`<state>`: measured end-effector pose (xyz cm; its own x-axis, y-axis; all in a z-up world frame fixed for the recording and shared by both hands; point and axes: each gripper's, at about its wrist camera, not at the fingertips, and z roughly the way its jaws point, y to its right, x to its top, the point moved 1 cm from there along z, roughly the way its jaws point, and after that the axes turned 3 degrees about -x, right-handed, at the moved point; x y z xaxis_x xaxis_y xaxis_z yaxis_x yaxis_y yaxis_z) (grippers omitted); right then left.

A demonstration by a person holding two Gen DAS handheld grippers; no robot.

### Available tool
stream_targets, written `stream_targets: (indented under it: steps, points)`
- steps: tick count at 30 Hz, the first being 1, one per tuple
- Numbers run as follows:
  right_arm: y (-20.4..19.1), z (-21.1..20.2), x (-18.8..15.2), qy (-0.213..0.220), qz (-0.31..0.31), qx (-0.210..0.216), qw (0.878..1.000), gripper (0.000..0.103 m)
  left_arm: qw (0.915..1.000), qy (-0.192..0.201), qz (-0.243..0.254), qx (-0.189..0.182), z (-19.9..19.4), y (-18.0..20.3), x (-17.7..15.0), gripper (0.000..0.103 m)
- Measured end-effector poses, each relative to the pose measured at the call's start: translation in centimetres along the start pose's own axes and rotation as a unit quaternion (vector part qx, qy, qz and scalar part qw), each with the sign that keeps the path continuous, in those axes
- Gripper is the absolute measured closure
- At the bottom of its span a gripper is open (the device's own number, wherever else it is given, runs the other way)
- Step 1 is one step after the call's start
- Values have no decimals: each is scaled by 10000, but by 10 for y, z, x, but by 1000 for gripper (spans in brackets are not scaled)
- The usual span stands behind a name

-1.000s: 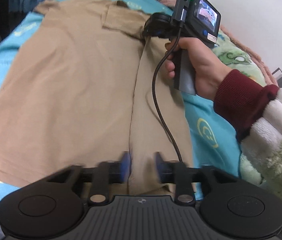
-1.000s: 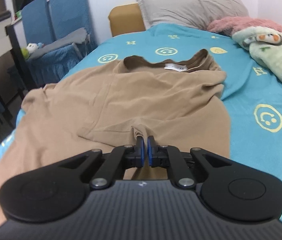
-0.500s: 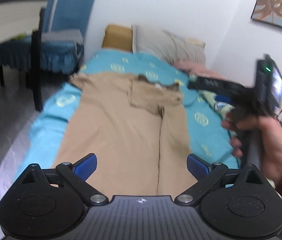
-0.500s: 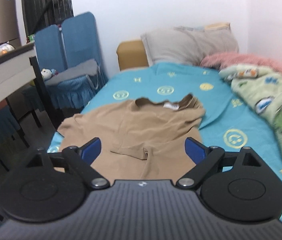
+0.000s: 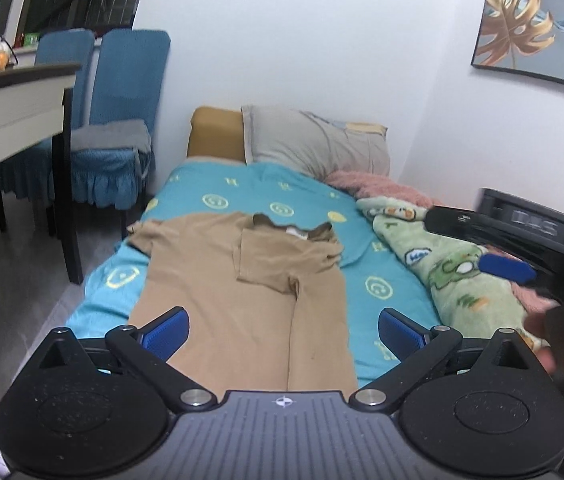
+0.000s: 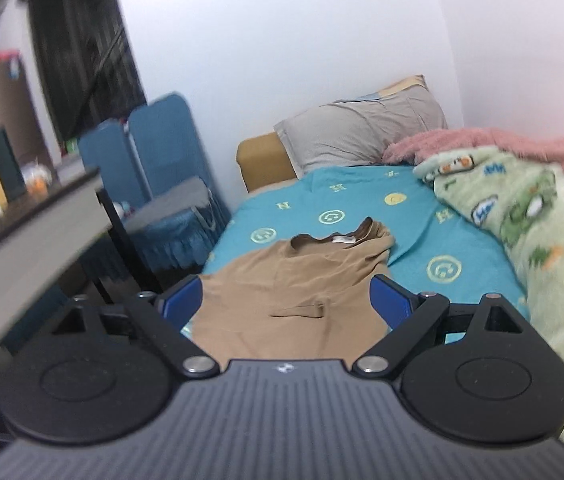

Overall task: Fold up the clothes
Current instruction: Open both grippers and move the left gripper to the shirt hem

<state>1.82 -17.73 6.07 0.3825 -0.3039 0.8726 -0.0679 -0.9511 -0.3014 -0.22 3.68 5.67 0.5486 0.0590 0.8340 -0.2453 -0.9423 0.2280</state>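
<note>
Tan T-shirt (image 5: pixel 242 300) lies flat on the teal bed sheet (image 5: pixel 210 200), collar toward the pillows, hem toward the foot of the bed. Its right side is folded inward over the body: the sleeve rests across the chest, and a long straight fold edge runs from there to the hem. The other sleeve stays spread out toward the bed's chair side. White neck label shows at the collar.

Left gripper (image 5: pixel 282 330) is held above the foot of the bed, blue pads spread wide, nothing between them, clear of the cloth. Right gripper (image 6: pixel 285 300) is likewise wide open and empty, raised over the shirt's lower half; in the left wrist view its body shows blurred at the right edge.

Grey pillow (image 5: pixel 313 144) leans at the head of the bed beside a mustard cushion (image 5: pixel 214 132). A green cartoon-print blanket (image 6: pixel 521 232) and a pink fleece (image 6: pixel 481 144) are heaped along the wall side. Two blue chairs (image 5: pixel 122 92) and a table (image 5: pixel 10 100) stand off the opposite side. A leaf picture (image 5: pixel 529 20) hangs on the wall.
</note>
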Motion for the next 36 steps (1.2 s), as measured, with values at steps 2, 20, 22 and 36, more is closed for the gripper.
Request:
stream_targets:
  steps: [2,20,22,36]
  points:
    - [4,-12,-6,134,29,18,9999,11,10000,71,35,35,0,3,1,0]
    - [17,-8,-47,179,-640,-173,9976,11,9961,-472,-723,176,68,-45,16,0]
    - [24,0,-57,142,-675,-187,9974,11,9914,-725,-1069,207,94,-66,21,1]
    - [53,73,-89,-863,-89,-34,9962,11,9198,-992,-3706,831,289,-242,35,11]
